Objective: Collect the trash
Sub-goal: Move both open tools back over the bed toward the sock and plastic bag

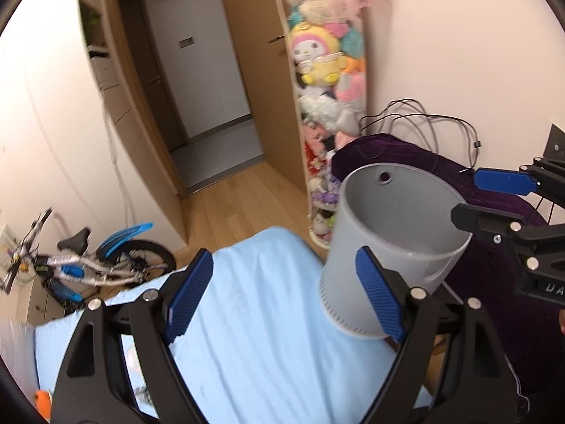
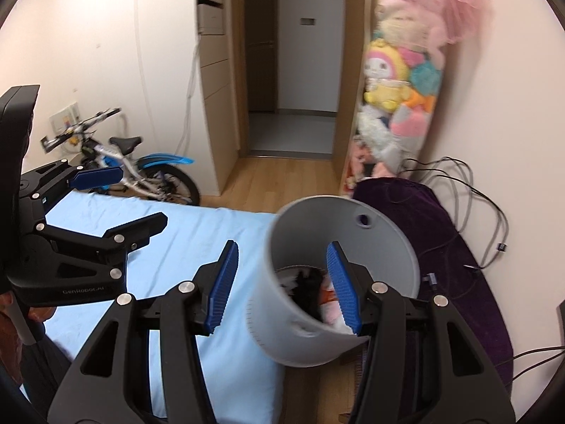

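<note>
A grey round trash bin (image 2: 374, 247) stands tilted between the light blue bed and a purple blanket; it also shows in the left wrist view (image 1: 388, 233). Inside it lie black, white and orange scraps of trash (image 2: 310, 288). My right gripper (image 2: 282, 286) is open, its right finger inside the bin's rim and its left finger over the bed. My left gripper (image 1: 282, 293) is open and empty over the bed, left of the bin. Each gripper shows in the other's view, the left one (image 2: 116, 198) and the right one (image 1: 494, 198).
A light blue bed (image 2: 176, 233) fills the front. A purple blanket (image 2: 441, 233) with black cables (image 2: 494, 212) lies by the right wall. A blue and white bicycle (image 2: 134, 169) leans at the left wall. A tall case of plush toys (image 2: 399, 81) stands beside the open doorway (image 2: 293, 70).
</note>
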The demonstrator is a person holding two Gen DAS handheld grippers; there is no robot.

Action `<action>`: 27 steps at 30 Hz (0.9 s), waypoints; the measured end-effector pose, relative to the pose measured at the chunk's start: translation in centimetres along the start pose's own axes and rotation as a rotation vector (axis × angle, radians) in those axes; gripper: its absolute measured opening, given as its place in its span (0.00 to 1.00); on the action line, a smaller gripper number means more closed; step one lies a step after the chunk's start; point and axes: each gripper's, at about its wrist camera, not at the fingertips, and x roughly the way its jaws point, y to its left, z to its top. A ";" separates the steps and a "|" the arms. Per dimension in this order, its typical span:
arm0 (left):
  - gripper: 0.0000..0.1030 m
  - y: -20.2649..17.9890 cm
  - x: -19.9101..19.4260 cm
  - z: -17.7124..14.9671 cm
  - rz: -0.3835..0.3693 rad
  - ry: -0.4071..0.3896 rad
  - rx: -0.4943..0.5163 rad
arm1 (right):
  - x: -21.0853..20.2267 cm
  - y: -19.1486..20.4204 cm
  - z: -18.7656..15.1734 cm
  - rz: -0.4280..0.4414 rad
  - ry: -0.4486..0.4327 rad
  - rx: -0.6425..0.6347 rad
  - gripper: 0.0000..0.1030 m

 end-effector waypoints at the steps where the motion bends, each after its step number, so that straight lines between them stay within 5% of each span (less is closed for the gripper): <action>1: 0.80 0.8 -0.4 -0.6 0.010 0.004 -0.013 | 0.0 1.3 -0.1 0.015 0.000 -0.012 0.49; 27: 0.80 23.7 -6.0 -23.9 0.350 0.214 -0.371 | 7.7 30.3 -5.3 0.353 0.119 -0.217 0.52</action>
